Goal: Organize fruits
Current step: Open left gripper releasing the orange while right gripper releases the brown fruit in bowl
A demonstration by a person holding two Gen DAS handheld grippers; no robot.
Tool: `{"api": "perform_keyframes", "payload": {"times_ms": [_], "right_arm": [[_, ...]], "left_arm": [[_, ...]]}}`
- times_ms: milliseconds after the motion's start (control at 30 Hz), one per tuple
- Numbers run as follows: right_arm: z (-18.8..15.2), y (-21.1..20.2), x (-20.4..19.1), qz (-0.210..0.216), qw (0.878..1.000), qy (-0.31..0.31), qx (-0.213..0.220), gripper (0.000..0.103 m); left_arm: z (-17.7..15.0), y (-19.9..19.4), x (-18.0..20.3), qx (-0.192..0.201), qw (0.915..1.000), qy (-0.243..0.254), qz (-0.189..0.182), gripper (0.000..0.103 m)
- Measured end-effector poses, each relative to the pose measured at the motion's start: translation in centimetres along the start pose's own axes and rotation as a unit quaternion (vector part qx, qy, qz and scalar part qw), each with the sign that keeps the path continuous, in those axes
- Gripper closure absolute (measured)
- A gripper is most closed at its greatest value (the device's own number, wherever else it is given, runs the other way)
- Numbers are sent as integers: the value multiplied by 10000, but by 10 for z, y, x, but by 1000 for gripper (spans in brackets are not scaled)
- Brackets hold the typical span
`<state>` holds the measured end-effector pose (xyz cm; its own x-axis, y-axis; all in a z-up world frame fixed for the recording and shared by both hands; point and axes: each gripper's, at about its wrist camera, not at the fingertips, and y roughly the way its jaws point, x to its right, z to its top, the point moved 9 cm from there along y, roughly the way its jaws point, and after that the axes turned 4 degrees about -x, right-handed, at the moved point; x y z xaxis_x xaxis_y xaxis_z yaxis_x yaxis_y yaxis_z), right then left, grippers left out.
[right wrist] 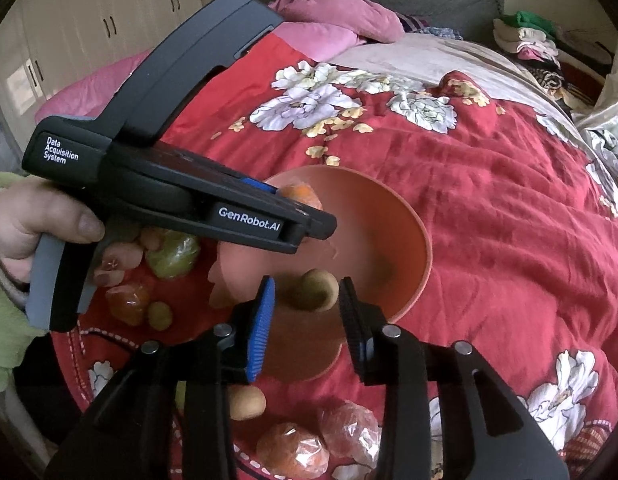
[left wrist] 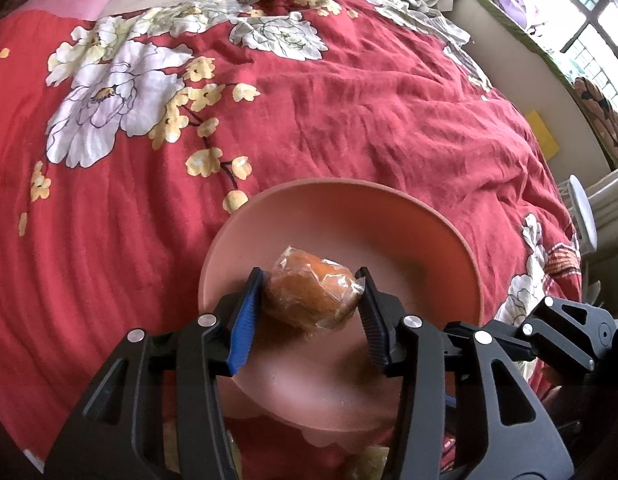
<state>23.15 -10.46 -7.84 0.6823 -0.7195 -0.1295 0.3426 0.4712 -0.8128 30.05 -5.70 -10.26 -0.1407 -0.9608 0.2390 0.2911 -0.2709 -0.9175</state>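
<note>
Pink plastic bowl (left wrist: 449, 236) sits on the red floral bedspread (left wrist: 349, 120). Left gripper (left wrist: 311, 294) clamps a film-wrapped orange fruit (left wrist: 313, 296) over it; right gripper (right wrist: 307, 300) stands apart around a small brown round fruit (right wrist: 315, 290). That fruit could bounce out, the soft bed tipping the bowl.

matt plastic bowl (left wrist: 449, 248), cloth quilt (left wrist: 349, 112)

From where I stand I count one pink bowl (right wrist: 409, 216), four plastic-wrapped oranges (right wrist: 287, 456), a single wrapped green fruit (right wrist: 173, 256), two small brown round fruits (right wrist: 313, 290) and one small greenish one (right wrist: 161, 316).
</note>
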Motion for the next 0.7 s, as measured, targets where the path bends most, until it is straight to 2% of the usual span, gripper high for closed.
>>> {"api": "perform_keyframes", "payload": {"times_ms": [200,367,567,667,700], "right_arm": [[-2,-3,-1,22,10000,28,39,68],[-1,-8,0,23,9999,97,114,62],[-2,-16,4,54,9996,190,224,57],[-2,-21,5,55,9993,229,300,52],[-1,-24,5,58,9991,245,334,51]], "left_arm": [[0,-9,0,98,10000,-10,7,61],[0,-18,-1,208,9998,-45,24,57],[-3,-41,-1,512,9987,-32,76,49],[-7,-56,-4,701,9974,-52,130,39],[-9,-61,-4,759,9970,-68,138,38]]}}
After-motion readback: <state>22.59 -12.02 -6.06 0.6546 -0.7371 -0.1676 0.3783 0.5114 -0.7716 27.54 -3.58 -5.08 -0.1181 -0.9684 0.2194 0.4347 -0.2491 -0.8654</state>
